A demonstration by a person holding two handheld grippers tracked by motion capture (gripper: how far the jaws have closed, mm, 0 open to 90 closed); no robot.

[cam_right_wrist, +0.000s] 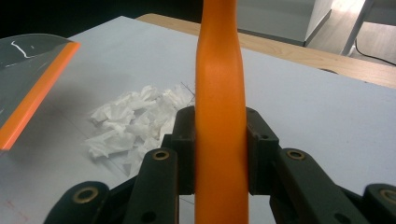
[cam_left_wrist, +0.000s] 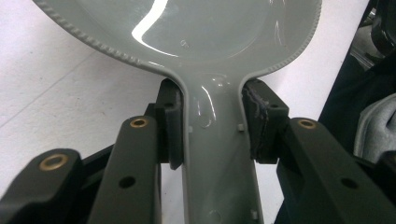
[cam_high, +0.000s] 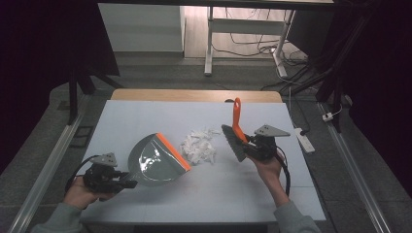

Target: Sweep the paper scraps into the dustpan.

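we read this as a lab or test room set up for recording. the work table (cam_high: pixel 145 116), covered by a pale sheet, stands between black curtains (cam_high: pixel 53 43) on either side. beyond the table we see a height-adjustable desk frame (cam_high: pixel 210 43) with loose cables (cam_high: pixel 252 46) on the floor, and right of the table a power strip (cam_high: pixel 303 138).

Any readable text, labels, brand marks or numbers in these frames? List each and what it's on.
None readable.
Dustpan: a tiny moulded mark in the pan floor near the handle, too small to read.
Brush: its orange handle is plain, no print visible.
Paper scraps: white, no print visible.
Left gripper and right gripper: black jaws with no legible markings.
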